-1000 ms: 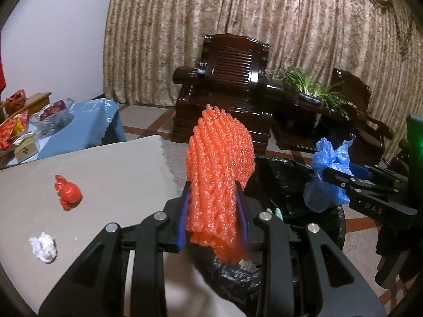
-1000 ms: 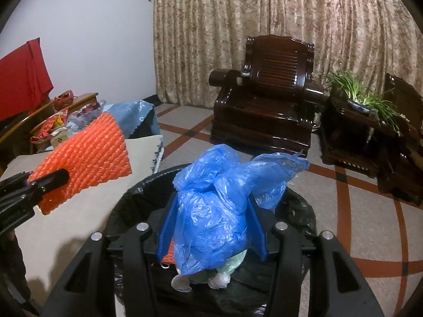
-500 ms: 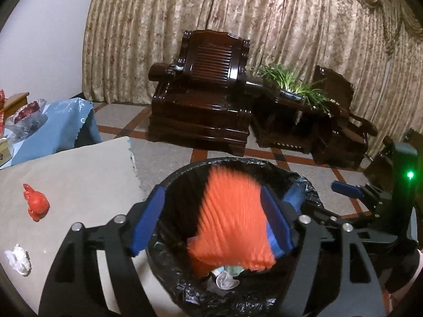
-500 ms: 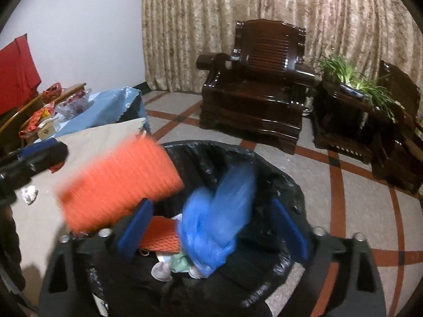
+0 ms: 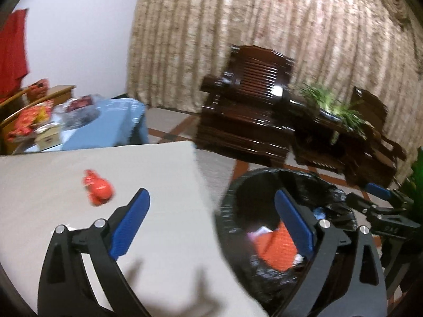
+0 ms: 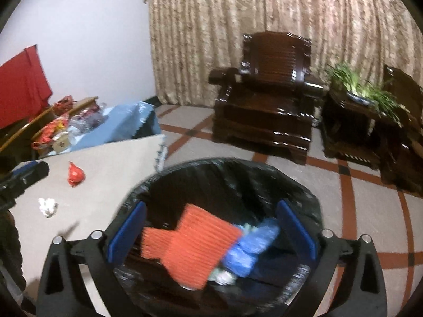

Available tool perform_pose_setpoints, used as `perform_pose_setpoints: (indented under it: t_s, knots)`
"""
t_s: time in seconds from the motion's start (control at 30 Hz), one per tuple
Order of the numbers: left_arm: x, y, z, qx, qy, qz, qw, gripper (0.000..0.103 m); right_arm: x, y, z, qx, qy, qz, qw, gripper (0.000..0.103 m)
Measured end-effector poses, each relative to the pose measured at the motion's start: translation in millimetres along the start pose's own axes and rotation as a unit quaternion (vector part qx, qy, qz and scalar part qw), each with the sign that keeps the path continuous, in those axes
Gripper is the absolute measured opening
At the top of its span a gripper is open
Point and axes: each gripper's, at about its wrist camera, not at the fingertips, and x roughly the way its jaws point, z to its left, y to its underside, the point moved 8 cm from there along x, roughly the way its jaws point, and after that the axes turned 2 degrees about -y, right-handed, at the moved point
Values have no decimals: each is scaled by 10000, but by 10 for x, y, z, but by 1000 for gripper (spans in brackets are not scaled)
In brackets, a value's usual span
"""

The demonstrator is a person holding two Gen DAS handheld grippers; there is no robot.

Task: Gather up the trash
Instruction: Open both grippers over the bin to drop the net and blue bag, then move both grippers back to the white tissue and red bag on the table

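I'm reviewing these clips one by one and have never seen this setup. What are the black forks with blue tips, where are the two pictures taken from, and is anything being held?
No robot here: a person holds a hand-held gripper in each hand, each with a camera looking along its two fingers. One picture comes from the left hand-held gripper, the other from the right hand-held gripper. The blue tips are the finger pads.

Both have just been opening, and nothing is between the fingers of either. The orange net and the blue bag lie inside the bin, which is lined with black plastic.

On the table beside the bin lie a red scrap and a white wad, not yet collected.
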Motion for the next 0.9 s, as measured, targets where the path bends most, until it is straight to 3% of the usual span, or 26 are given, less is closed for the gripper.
perform_pose_setpoints:
  t_s: [0.27, 0.57, 0.9]
  knots:
    - [-395, 25, 826, -316, -899, -133, 9954, 93, 137, -128, 757, -315, -612, -113, 9976, 97]
    - [-673, 225, 1798, -672, -1741, -98, 9824, 93, 457, -125, 1638, -709, -1206, -111, 9901, 97]
    - [-503, 478, 2249, -777, -2020, 165, 9762, 93, 930, -18, 2309, -997, -1511, 9, 9835, 97]
